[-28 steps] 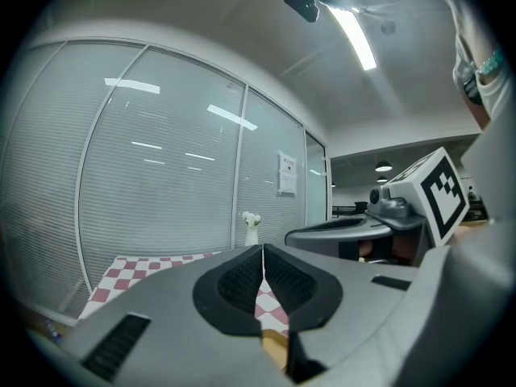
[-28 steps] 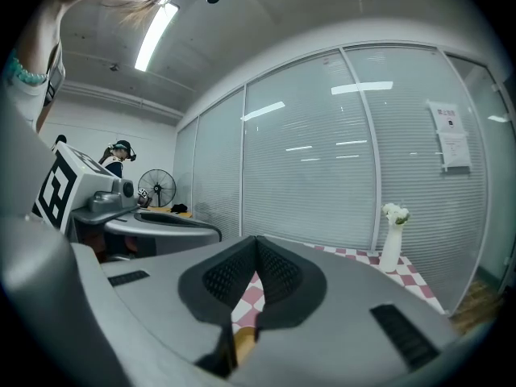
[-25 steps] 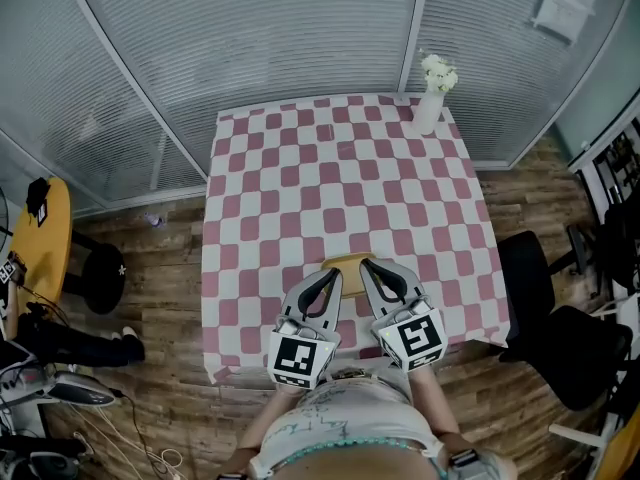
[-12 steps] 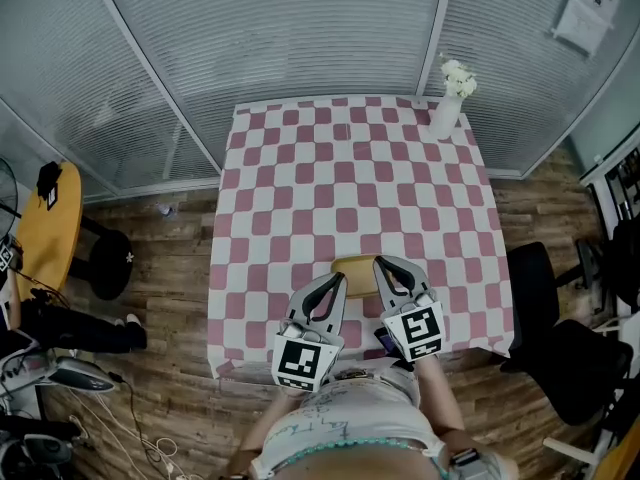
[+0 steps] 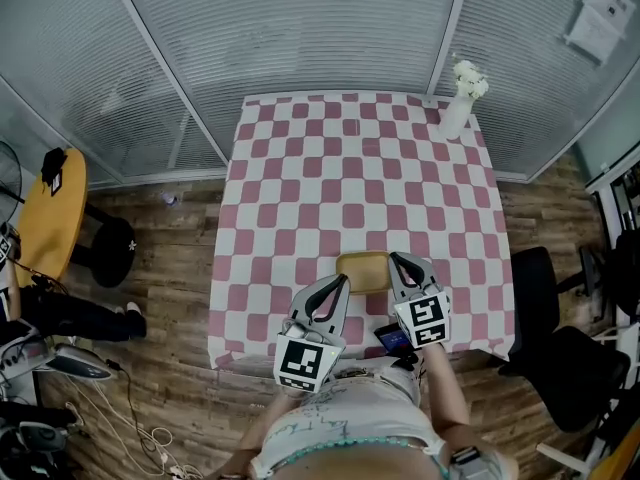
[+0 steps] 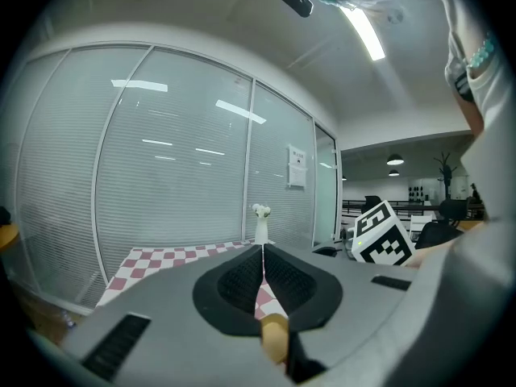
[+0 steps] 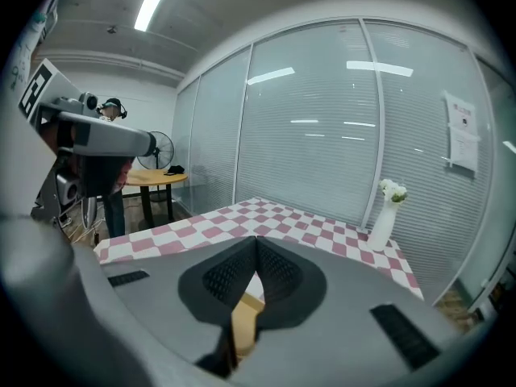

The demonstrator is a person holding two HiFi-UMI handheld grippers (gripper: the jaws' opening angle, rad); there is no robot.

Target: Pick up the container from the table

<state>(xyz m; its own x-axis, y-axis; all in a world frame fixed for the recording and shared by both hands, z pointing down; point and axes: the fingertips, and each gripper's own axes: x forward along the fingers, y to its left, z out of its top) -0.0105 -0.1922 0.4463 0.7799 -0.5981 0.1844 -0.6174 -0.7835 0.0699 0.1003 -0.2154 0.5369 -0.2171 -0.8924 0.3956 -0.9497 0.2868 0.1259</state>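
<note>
A flat tan container (image 5: 362, 271) lies on the red-and-white checked table (image 5: 300, 188) near its front edge. My left gripper (image 5: 343, 279) is shut and hovers just left of the container. The right gripper (image 5: 395, 257) is also shut, over the container's right end. Neither holds anything. In the left gripper view the jaws (image 6: 263, 248) meet at their tips, and a tan strip of the container (image 6: 274, 337) shows through the gap below. The right gripper view shows the same: closed tips (image 7: 256, 239) with the container (image 7: 246, 317) under them.
A white vase of flowers (image 5: 457, 111) stands at the table's far right corner. A small dark device (image 5: 392, 340) sits by the front edge under the right gripper. A round yellow table (image 5: 50, 223) and stool (image 5: 105, 253) are left, a black chair (image 5: 550, 318) right, and blinds behind.
The right gripper has shifted right, away from the left one, so more of the container shows between them. The head view has also drifted.
</note>
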